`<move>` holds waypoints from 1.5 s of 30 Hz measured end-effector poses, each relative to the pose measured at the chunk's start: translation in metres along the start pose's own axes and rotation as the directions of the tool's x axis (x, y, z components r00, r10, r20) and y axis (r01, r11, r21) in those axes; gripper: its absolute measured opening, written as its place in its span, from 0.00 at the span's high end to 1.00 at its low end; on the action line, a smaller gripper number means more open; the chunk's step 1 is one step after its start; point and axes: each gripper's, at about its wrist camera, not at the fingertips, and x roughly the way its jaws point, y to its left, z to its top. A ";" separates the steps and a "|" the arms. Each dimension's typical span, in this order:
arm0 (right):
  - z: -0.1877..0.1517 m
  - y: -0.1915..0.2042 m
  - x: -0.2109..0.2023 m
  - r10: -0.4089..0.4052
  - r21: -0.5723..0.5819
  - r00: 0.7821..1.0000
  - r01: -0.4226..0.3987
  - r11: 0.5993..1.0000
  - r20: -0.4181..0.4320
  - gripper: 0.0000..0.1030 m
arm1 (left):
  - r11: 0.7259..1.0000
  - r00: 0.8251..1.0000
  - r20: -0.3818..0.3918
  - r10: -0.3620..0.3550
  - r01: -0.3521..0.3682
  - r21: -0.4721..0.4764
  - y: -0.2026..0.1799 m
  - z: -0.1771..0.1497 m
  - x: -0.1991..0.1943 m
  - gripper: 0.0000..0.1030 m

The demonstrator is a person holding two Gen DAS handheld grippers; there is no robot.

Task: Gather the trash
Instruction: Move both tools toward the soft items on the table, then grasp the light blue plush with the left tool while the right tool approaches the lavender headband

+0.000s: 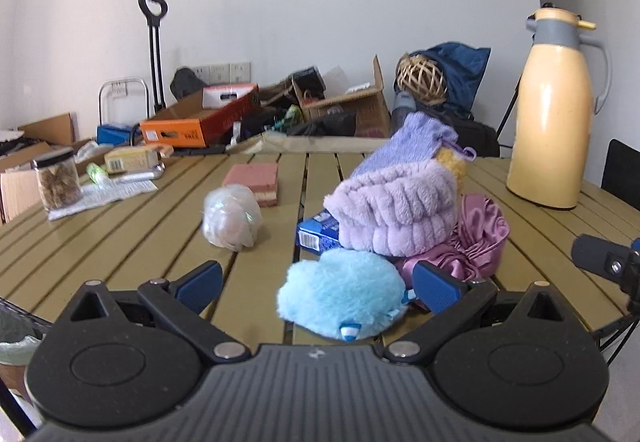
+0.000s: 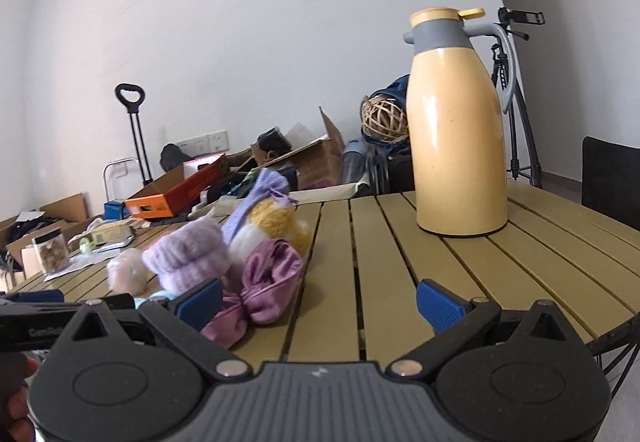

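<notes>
In the left wrist view my left gripper (image 1: 318, 286) is open at the near edge of the slatted table (image 1: 140, 242). A light blue fluffy pad (image 1: 340, 298) lies between its fingers, close to the right one. Ahead to the left sits a crumpled clear-plastic ball (image 1: 232, 220). A blue carton (image 1: 318, 234) pokes out from under a lilac fluffy band (image 1: 396, 210). My right gripper (image 2: 320, 304) is open over bare slats, with a purple satin cloth (image 2: 264, 282) just by its left finger. The plastic ball (image 2: 126, 274) shows past the pile.
A tall yellow thermos (image 2: 456, 130) stands at the right rear of the table. At the far left are a pink sponge block (image 1: 254, 182), a jar (image 1: 58, 182) and a printed paper (image 1: 104, 194). Boxes and bags crowd the floor behind. A green-lined bin (image 1: 16, 342) sits below the left edge.
</notes>
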 end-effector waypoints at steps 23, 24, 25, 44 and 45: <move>-0.018 -0.015 0.013 0.008 0.050 0.998 -0.005 0.999 -0.061 0.00 | 0.997 0.993 -0.101 0.059 -0.064 -0.047 -0.016 -0.005 0.055 0.04; -0.018 -0.016 0.013 0.007 0.056 0.998 -0.003 0.998 -0.064 0.00 | 0.997 0.994 -0.100 0.054 -0.058 -0.045 -0.017 -0.005 0.055 0.10; -0.018 -0.017 0.013 0.005 0.062 0.998 -0.001 0.998 -0.065 0.00 | 0.998 0.994 -0.100 0.045 -0.049 -0.044 -0.017 -0.006 0.055 0.14; -0.009 0.033 0.035 0.042 0.088 0.998 -0.036 0.995 -0.056 0.00 | 0.999 0.998 -0.041 0.043 -0.044 -0.028 0.012 0.000 0.027 0.24; -0.008 0.037 0.036 0.042 0.085 0.998 -0.037 0.996 -0.049 0.00 | 0.998 0.998 -0.039 0.050 -0.051 -0.031 0.017 0.001 0.025 0.24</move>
